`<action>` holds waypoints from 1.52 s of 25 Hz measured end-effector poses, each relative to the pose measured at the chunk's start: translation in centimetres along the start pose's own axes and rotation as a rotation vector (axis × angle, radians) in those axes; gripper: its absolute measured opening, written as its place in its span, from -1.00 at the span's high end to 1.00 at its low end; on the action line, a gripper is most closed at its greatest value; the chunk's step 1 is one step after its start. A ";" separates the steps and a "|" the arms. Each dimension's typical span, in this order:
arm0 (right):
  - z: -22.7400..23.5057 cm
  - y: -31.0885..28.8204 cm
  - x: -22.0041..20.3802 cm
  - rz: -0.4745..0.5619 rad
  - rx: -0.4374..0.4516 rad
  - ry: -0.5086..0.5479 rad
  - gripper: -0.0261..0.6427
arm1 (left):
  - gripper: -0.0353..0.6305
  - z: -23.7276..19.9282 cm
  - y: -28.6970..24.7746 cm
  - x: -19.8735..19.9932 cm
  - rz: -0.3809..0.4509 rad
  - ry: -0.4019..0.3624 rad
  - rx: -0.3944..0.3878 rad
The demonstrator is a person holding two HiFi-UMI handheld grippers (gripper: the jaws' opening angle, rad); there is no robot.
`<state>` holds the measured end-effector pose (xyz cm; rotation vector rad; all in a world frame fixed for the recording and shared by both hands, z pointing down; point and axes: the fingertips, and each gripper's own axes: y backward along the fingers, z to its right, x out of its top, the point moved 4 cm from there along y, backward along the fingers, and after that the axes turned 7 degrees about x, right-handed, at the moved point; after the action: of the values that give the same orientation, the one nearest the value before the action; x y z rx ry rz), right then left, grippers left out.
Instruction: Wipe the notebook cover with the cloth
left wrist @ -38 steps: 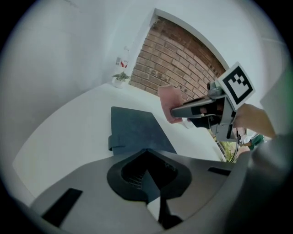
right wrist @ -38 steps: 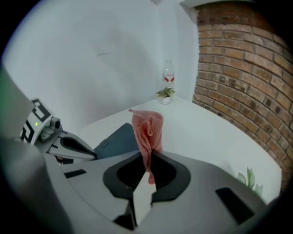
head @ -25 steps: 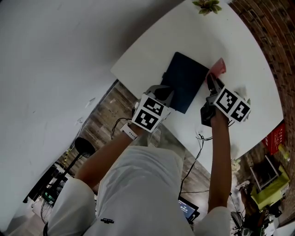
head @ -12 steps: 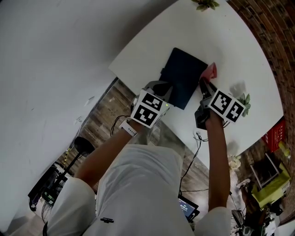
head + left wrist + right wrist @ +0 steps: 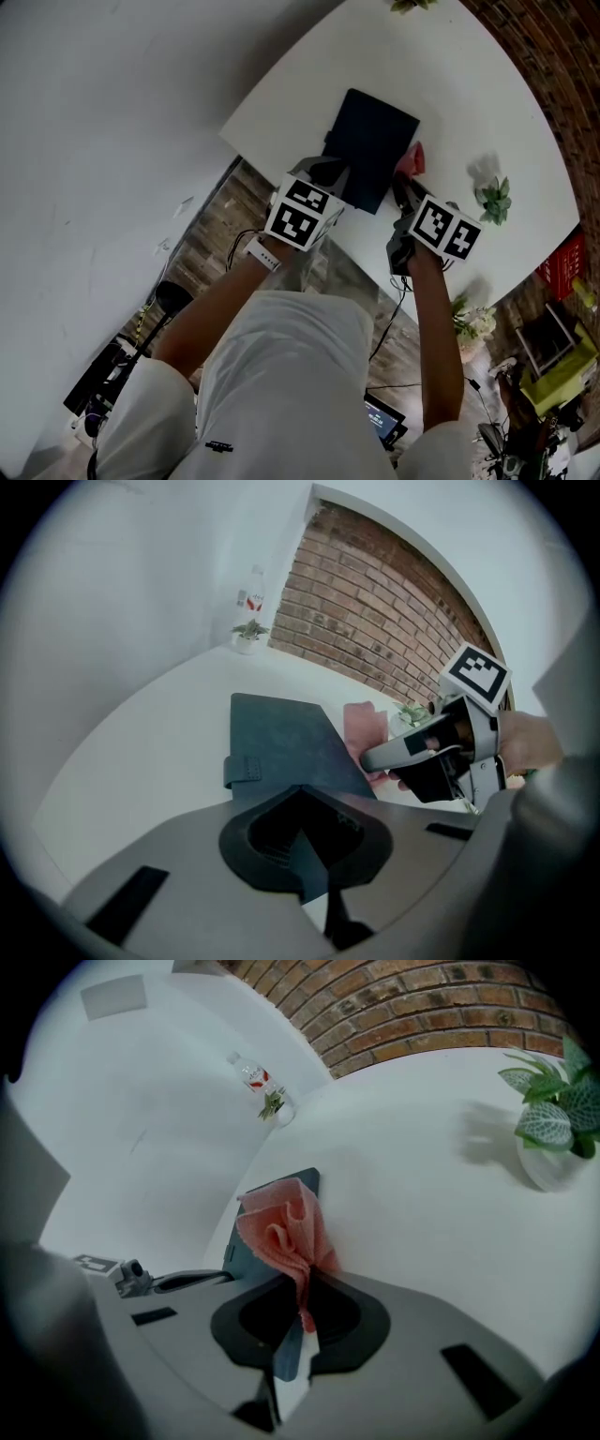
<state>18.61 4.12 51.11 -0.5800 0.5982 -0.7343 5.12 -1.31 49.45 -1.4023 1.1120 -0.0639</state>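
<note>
A dark navy notebook (image 5: 370, 150) lies on the white table (image 5: 309, 84), with its strap tab (image 5: 246, 771) on the left edge. My left gripper (image 5: 328, 178) is at the notebook's near edge, and its jaws are closed over that edge (image 5: 314, 803). My right gripper (image 5: 401, 190) is shut on a pink cloth (image 5: 411, 159). The bunched cloth (image 5: 281, 1227) stands up from the jaws at the notebook's (image 5: 242, 1246) right edge. In the left gripper view, the cloth (image 5: 364, 726) and the right gripper (image 5: 441, 752) sit just right of the notebook (image 5: 281, 738).
A small potted plant (image 5: 494, 199) stands on the table right of the cloth (image 5: 558, 1129). Another plant (image 5: 412, 6) and a bottle (image 5: 253, 1074) are at the far end. The table's near edge (image 5: 281, 169) runs under both grippers. A brick wall (image 5: 375, 611) lies beyond.
My right gripper has drawn the pink cloth back toward me along the notebook's right edge. The left gripper stays at the notebook's near edge.
</note>
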 end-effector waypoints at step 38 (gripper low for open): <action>-10.8 10.7 -3.4 0.240 -0.053 0.463 0.84 | 0.84 0.6 13.9 1.8 0.279 0.128 -0.075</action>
<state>13.95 10.26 37.56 -0.3764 1.0996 -0.6272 -1.28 1.47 37.27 -1.3107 1.4199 0.0906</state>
